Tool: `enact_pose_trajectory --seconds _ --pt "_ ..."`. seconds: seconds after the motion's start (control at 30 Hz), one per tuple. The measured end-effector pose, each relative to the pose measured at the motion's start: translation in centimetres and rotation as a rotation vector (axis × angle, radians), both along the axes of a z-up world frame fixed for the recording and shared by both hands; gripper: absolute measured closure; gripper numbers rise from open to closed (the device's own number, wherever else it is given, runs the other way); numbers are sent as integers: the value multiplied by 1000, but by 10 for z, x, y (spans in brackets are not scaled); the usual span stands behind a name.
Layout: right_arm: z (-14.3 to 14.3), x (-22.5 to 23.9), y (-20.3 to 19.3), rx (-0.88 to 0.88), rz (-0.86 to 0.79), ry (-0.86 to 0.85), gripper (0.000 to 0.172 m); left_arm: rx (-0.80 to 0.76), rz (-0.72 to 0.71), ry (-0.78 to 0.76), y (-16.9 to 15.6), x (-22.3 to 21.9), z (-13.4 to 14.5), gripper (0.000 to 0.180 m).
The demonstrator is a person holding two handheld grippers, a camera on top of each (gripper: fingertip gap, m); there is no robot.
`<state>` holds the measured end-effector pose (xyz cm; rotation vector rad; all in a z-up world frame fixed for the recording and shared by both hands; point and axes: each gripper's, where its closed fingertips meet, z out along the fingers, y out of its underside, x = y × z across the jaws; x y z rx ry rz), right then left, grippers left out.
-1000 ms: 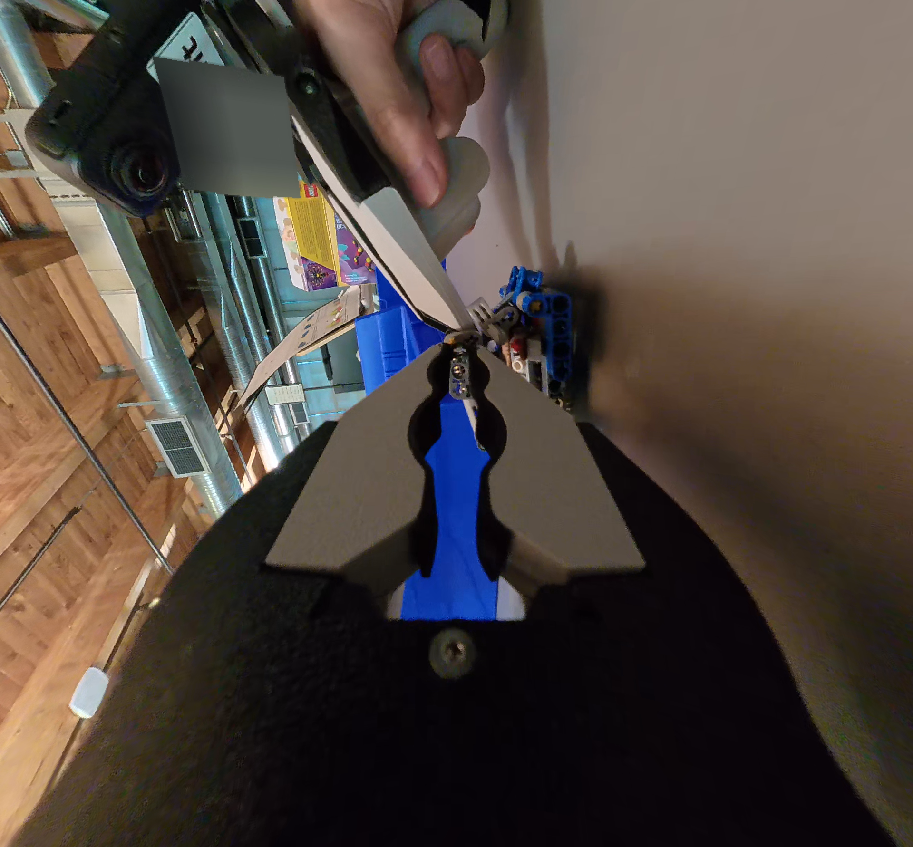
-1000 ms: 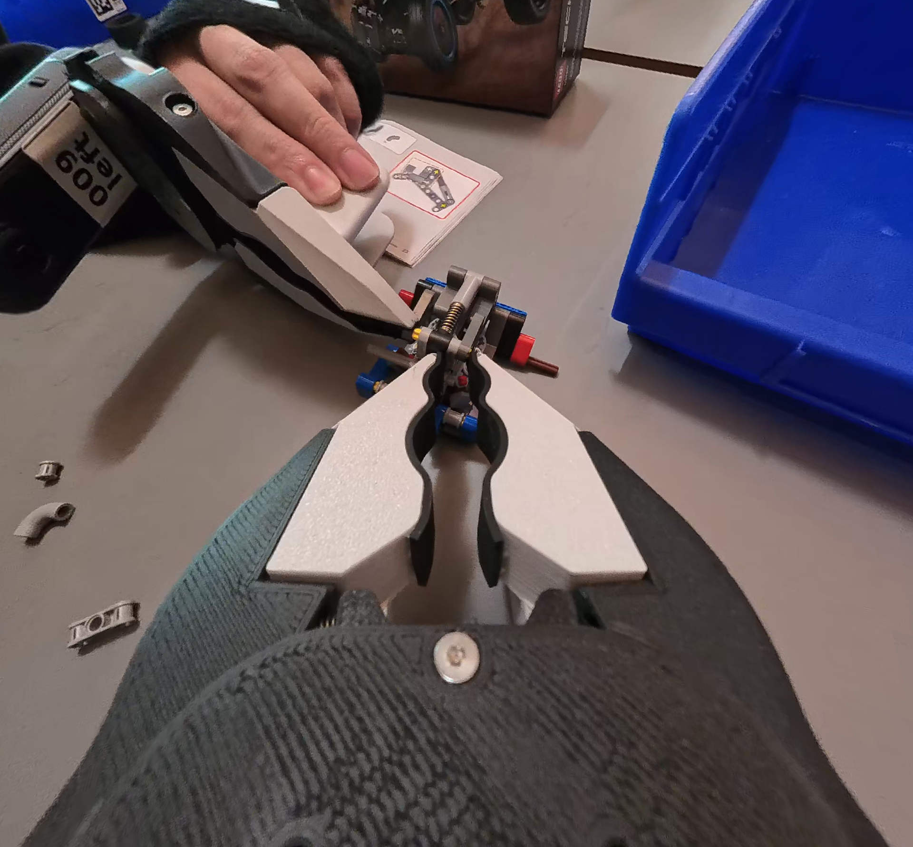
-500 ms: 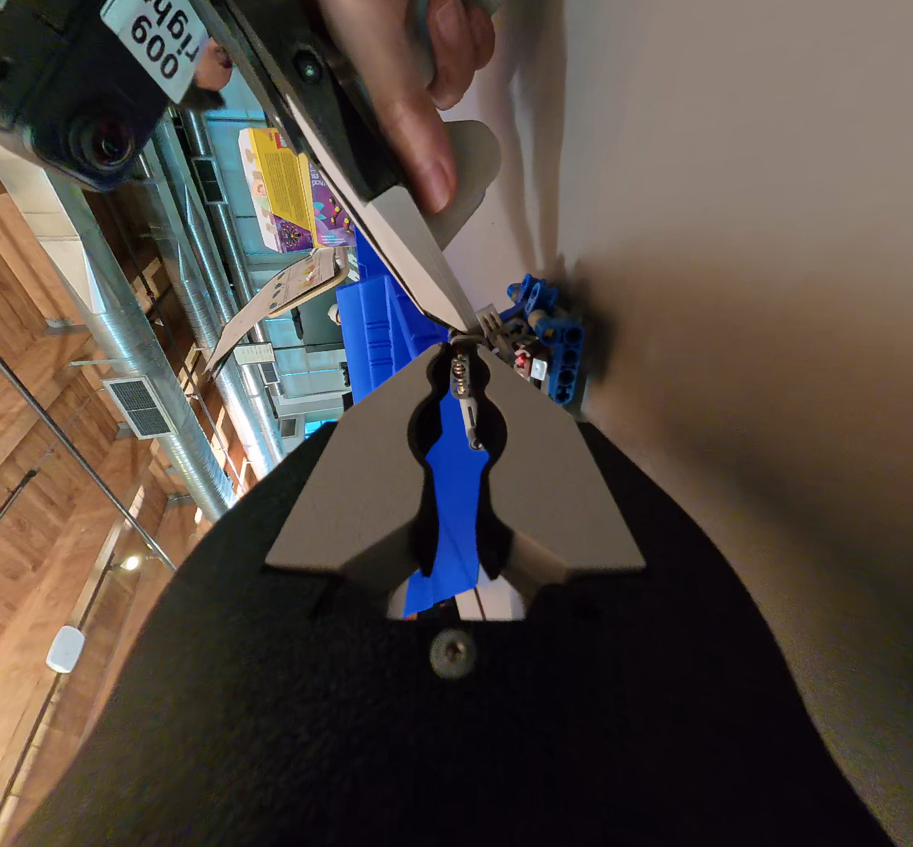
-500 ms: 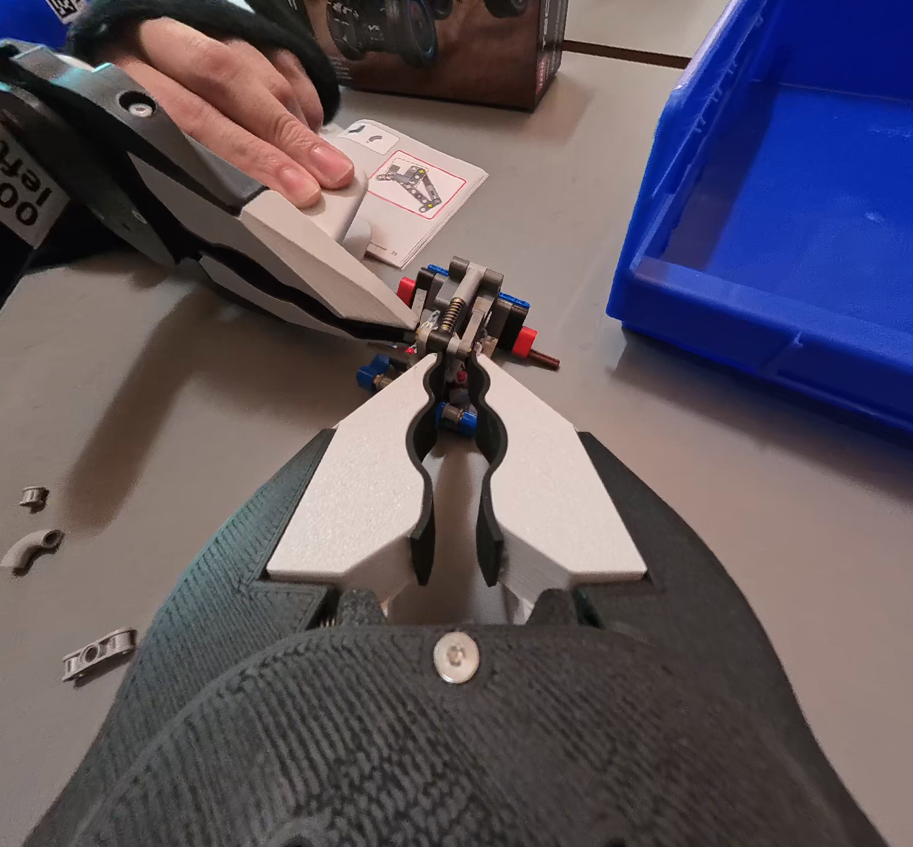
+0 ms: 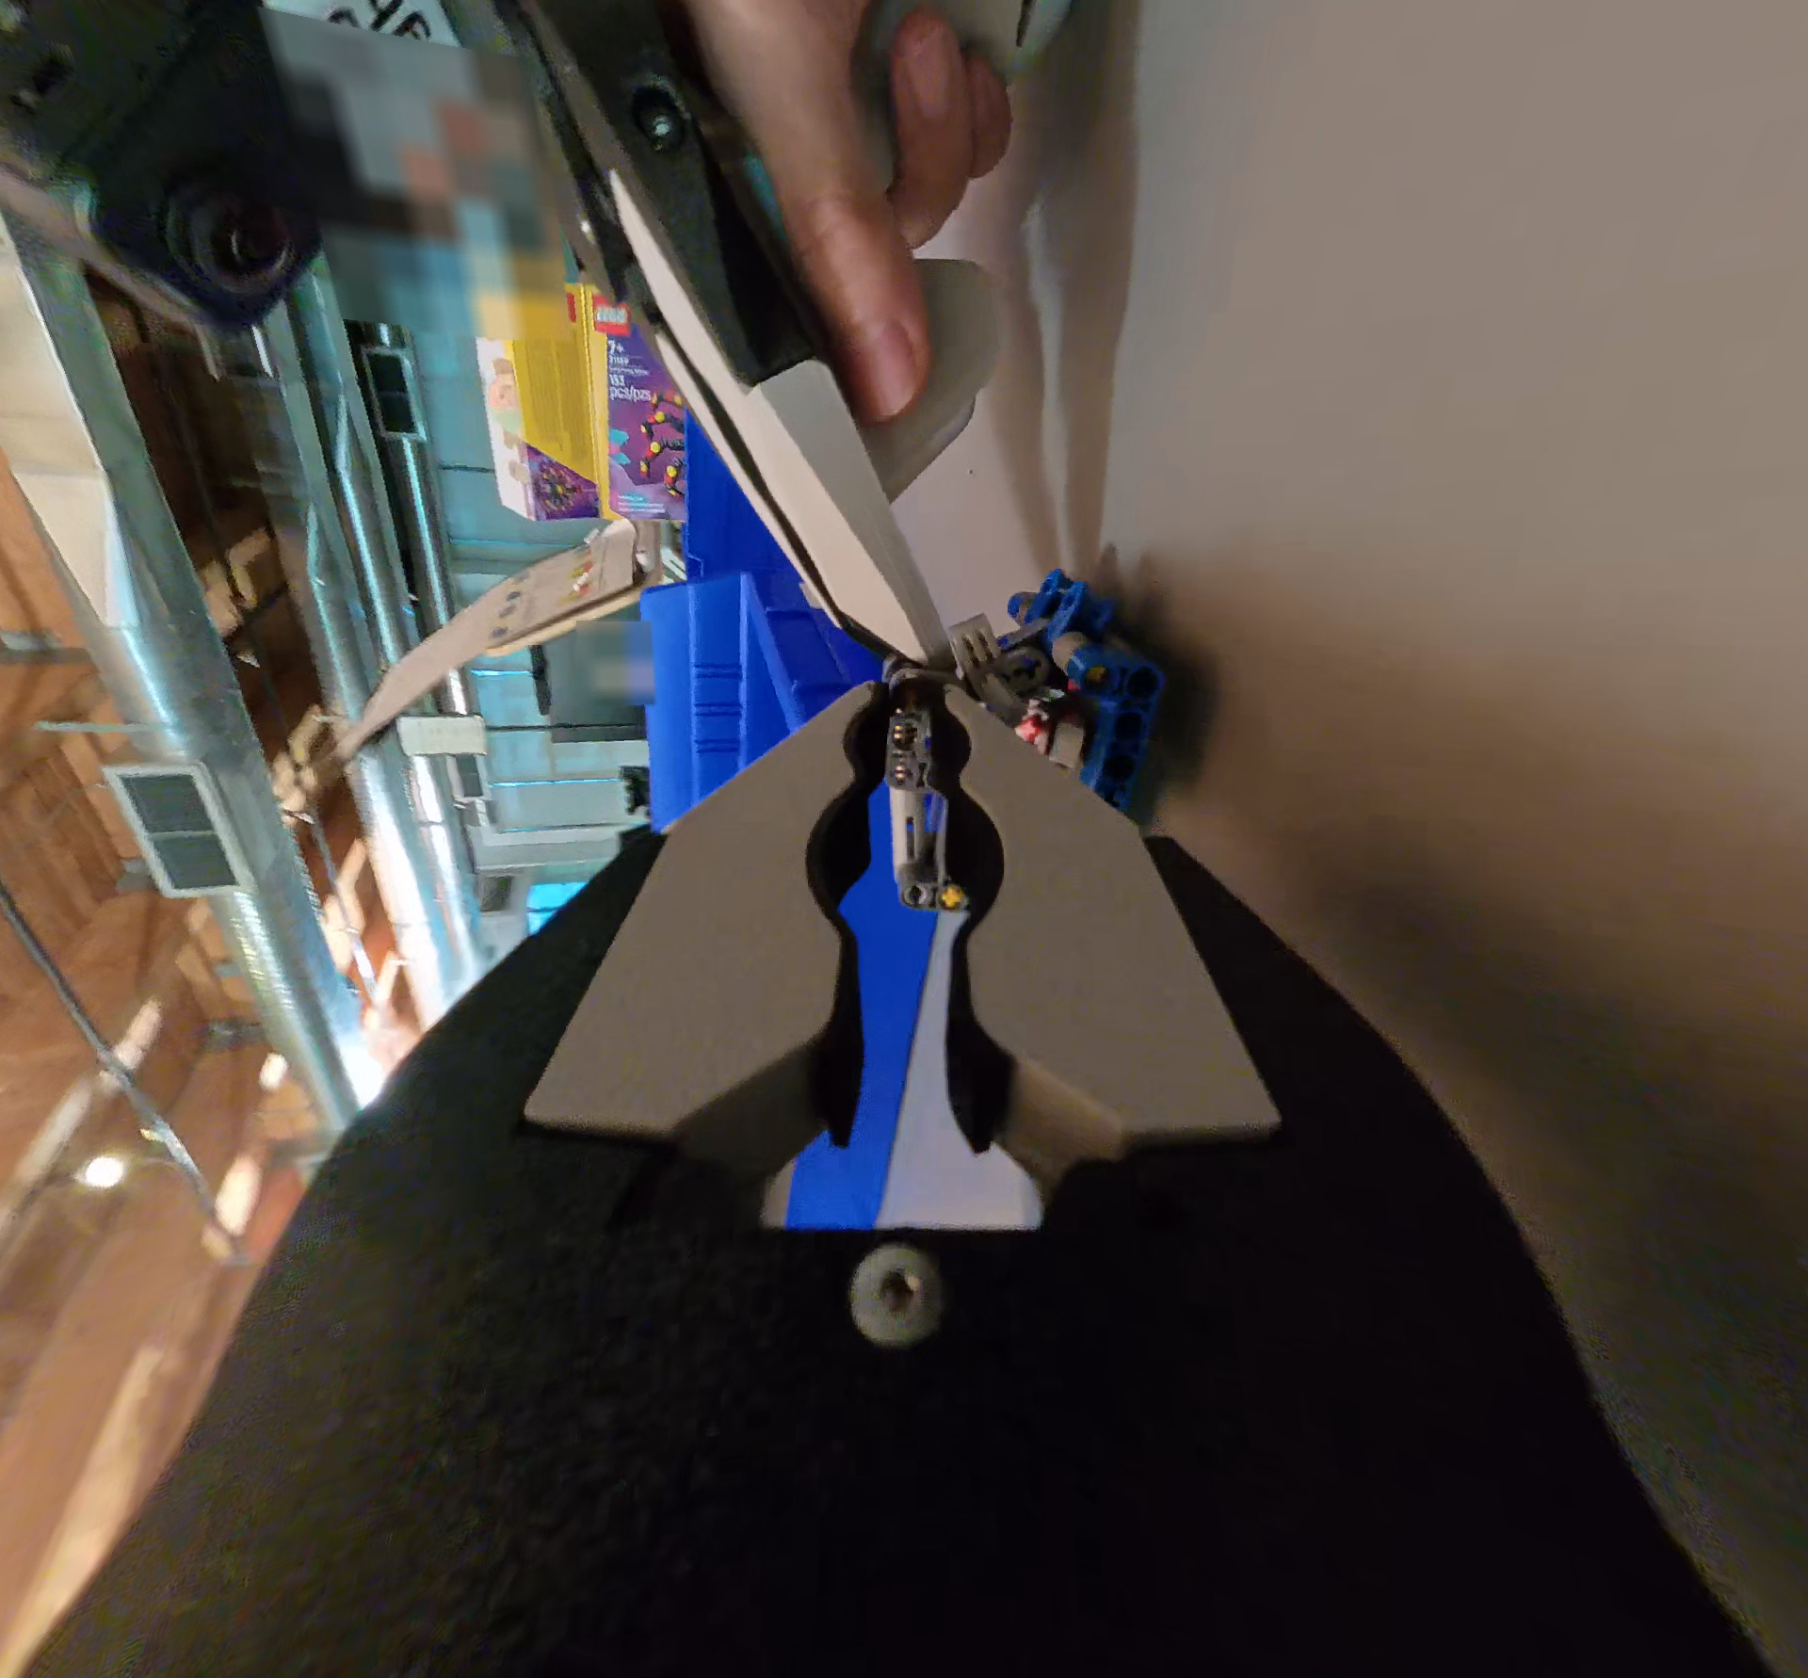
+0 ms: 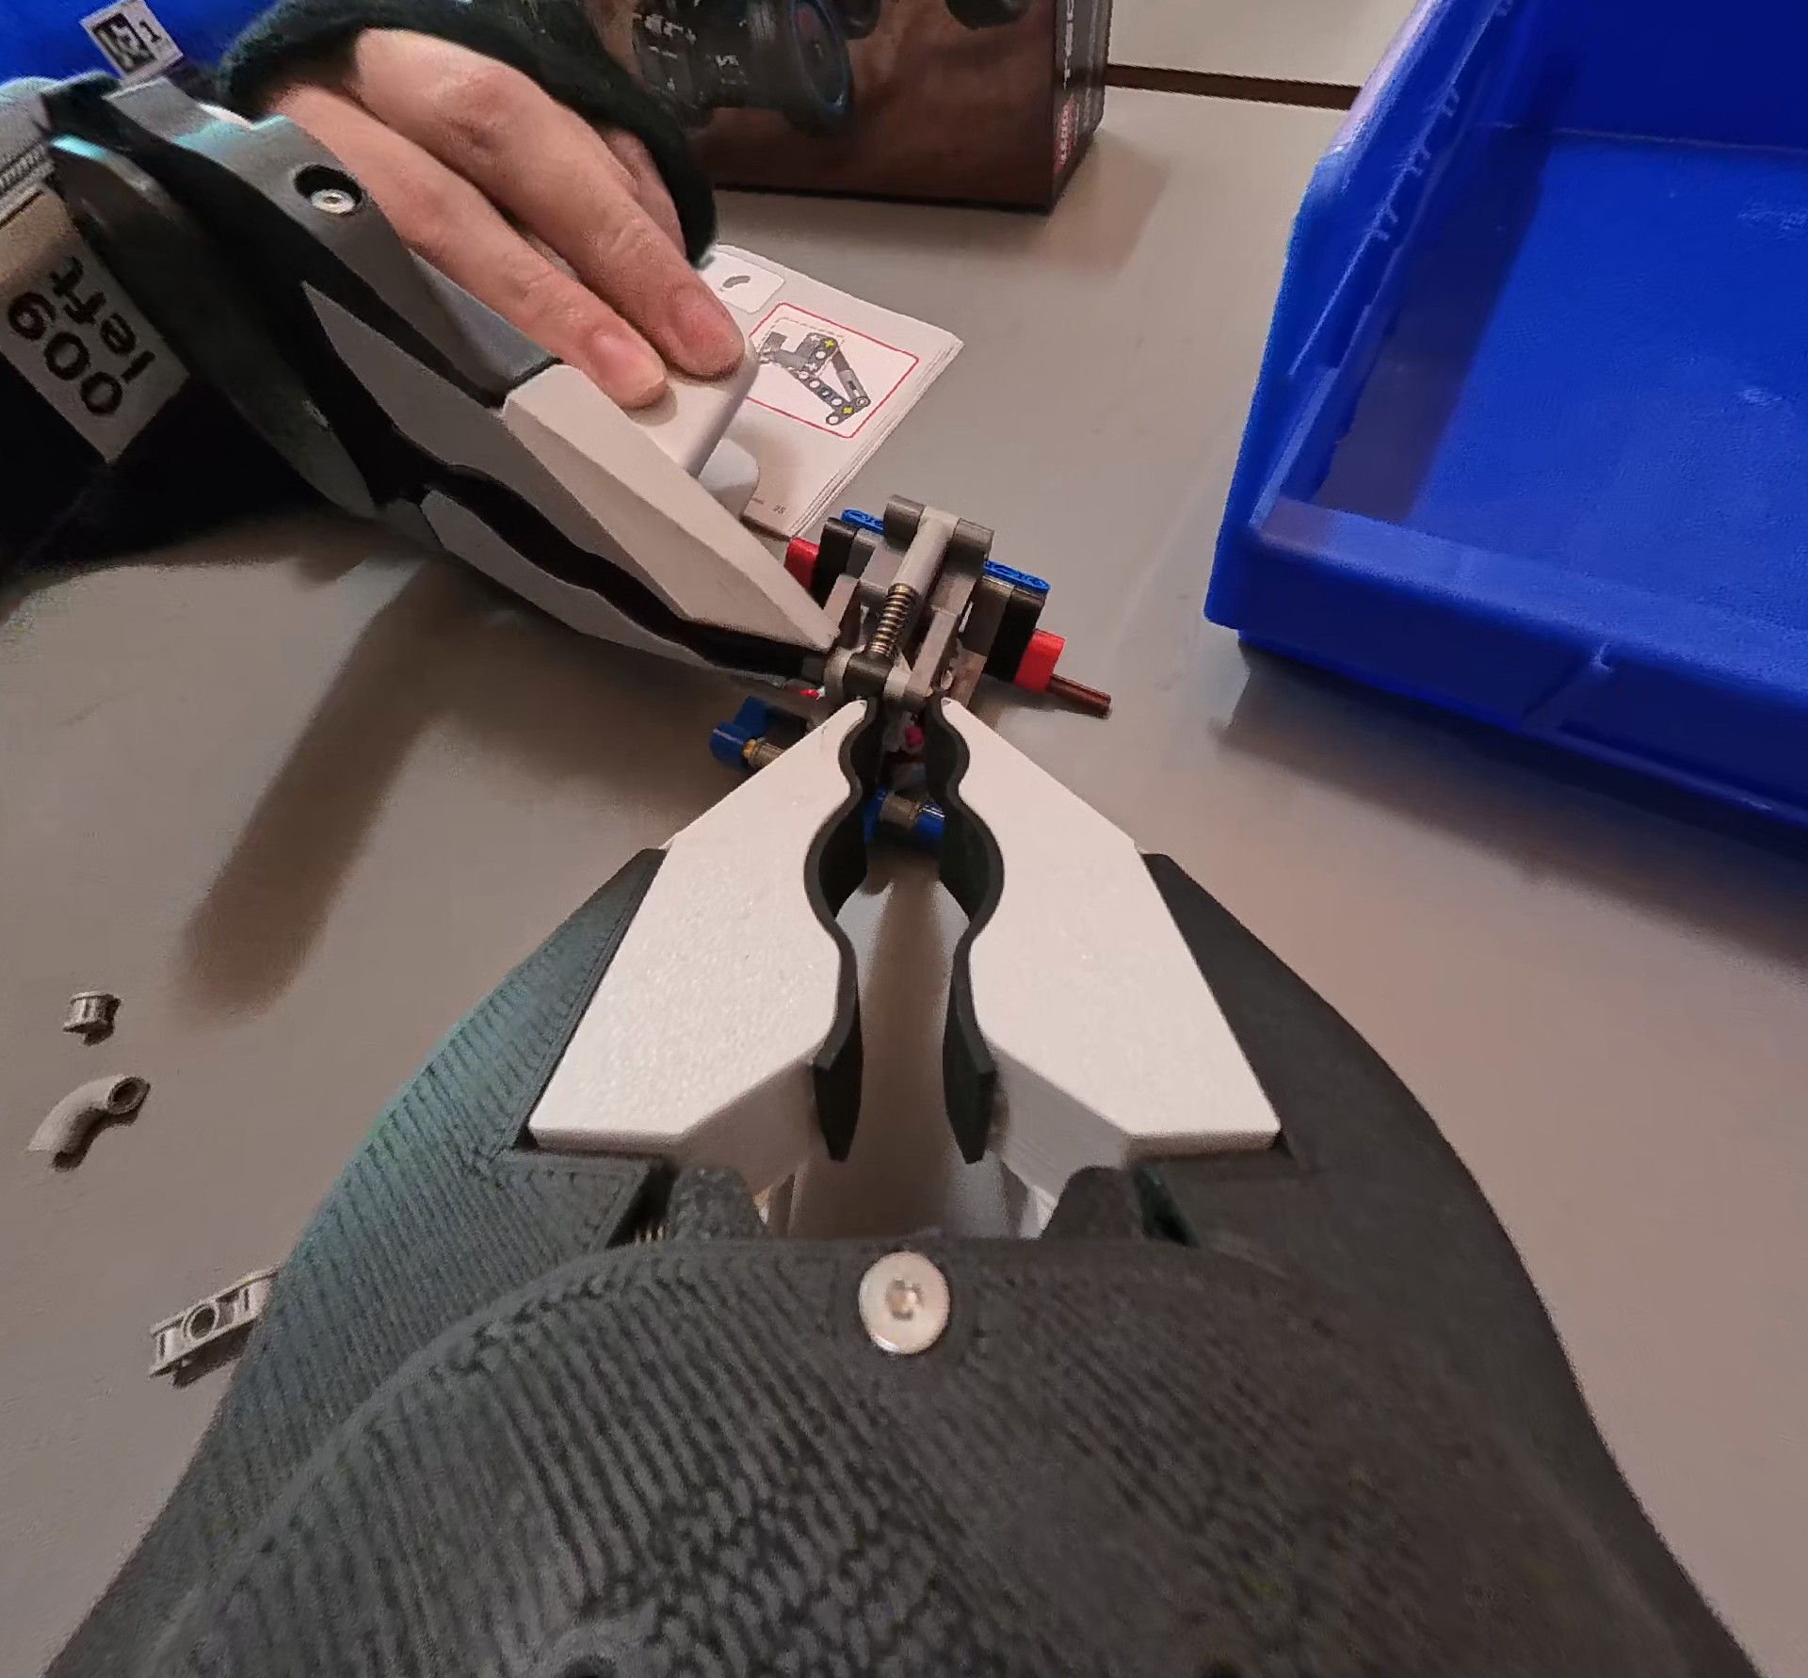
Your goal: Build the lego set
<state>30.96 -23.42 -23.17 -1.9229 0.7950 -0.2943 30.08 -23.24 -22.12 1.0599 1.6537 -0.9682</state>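
Both grippers barely shifted: left gripper (image 5: 910,711) stays pinched on thin grey beam (image 5: 915,809), right gripper (image 6: 905,711) narrow on brick assembly (image 6: 920,614) (resting on grey table (image 6: 1272,946), near blue bin (image 6: 1565,457)).

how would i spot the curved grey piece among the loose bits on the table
Start at the blue bin on the right of the grey table, then look across to the far left edge. Three small grey parts lie there in a line; the curved piece is the middle one. It alone is a bent tube, between a short ring and a holed connector.
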Motion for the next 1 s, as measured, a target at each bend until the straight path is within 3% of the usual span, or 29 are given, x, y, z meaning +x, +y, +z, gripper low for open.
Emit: enact_pose_trajectory --seconds 0.13,0.2,0.3,0.43,0.53,0.67,0.9,1.0 --pt "0 0 0 1 2 -3 166 -31 4 189 6 -3 11 154" --pt "1 0 0 3 3 -3 166 -86 -17 352 10 -8 25 157" --pt "1 -1 1 8 10 -3 166 -140 16 570 14 -4 36 176" --pt "5 -4 2 35 35 -7 161 -81 78 585 16 0 26 164" --pt "10 -5 1 58 31 -25 152 -60 138 670 15 -1 18 168" --pt "12 -5 5 91 -16 13 138 -55 210 663 18 6 14 166" --pt "4 2 8 46 -201 53 132 -72 268 707 23 18 8 166" --pt "4 4 11 61 -227 29 137 -85 263 721 22 18 9 167"
